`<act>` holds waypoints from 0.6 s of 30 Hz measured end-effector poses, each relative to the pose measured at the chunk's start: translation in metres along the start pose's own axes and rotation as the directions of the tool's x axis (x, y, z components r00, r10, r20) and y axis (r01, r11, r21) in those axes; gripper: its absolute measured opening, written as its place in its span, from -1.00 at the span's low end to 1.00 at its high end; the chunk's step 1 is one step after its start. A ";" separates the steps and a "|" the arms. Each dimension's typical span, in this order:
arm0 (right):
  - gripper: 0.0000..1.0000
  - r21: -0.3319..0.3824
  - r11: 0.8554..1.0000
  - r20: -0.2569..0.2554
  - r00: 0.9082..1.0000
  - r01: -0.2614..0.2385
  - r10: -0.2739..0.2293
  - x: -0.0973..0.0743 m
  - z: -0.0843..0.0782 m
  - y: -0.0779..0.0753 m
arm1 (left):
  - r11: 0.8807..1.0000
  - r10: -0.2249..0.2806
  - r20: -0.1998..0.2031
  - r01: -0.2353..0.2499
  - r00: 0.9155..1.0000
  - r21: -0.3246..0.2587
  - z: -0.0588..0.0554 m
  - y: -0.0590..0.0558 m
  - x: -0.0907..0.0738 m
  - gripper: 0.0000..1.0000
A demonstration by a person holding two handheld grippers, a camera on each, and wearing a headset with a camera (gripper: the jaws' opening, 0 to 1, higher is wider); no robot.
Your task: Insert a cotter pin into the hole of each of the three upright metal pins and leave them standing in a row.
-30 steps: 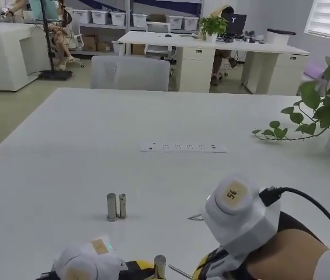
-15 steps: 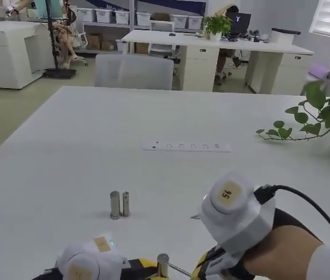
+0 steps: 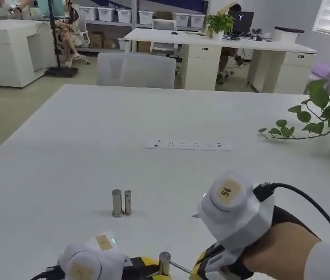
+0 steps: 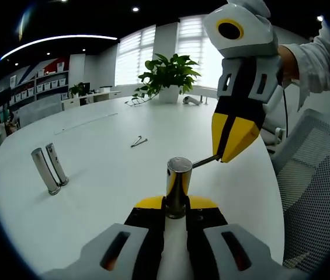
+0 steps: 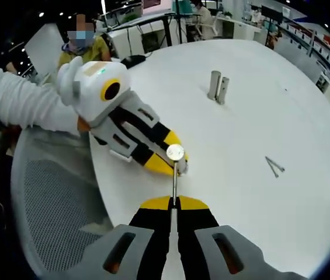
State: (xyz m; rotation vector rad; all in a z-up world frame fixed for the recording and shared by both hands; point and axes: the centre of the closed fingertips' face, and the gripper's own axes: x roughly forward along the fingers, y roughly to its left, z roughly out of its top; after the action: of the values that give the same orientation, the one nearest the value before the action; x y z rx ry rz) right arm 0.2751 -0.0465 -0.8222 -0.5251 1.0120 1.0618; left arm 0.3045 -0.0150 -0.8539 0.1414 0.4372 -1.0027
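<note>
My left gripper is shut on an upright metal pin, held near the table's front edge. My right gripper is shut on a thin cotter pin, whose tip touches the side of that pin just under its top. Two more metal pins stand upright side by side, almost touching, in the middle of the white table; they also stand at the left in the left gripper view. A spare cotter pin lies flat on the table to the right.
A white power strip lies across the table farther back. A potted plant trails leaves over the right edge. A mesh chair sits right at the near edge. Desks, shelves and a seated person fill the room behind.
The head view has tilted slightly, shifting the whole scene. Both grippers keep their hold and stay in nearly the same place, cotter pin tip against the pin.
</note>
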 end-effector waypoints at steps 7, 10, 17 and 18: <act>-0.93 -0.001 1.000 -0.002 1.000 0.004 -0.004 0.000 0.000 -0.001 | 1.000 0.001 0.000 -0.001 1.000 0.003 0.000 0.000 0.000 -0.79; -0.93 0.001 1.000 0.003 1.000 0.001 -0.001 0.000 0.002 0.000 | 1.000 0.001 0.000 -0.001 1.000 0.005 0.000 0.000 0.000 -0.79; -0.93 -0.008 1.000 0.002 1.000 0.001 -0.001 0.002 0.007 0.000 | 1.000 0.001 0.001 -0.001 1.000 0.007 0.000 0.000 0.000 -0.79; -0.93 -0.008 1.000 0.002 1.000 0.001 -0.001 0.003 0.007 0.000 | 1.000 0.001 0.001 -0.001 1.000 0.006 0.000 0.000 0.000 -0.79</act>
State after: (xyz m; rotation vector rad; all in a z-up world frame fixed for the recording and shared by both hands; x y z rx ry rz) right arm 0.2783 -0.0397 -0.8211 -0.5302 1.0062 1.0658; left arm 0.3041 -0.0150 -0.8539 0.1469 0.4334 -1.0033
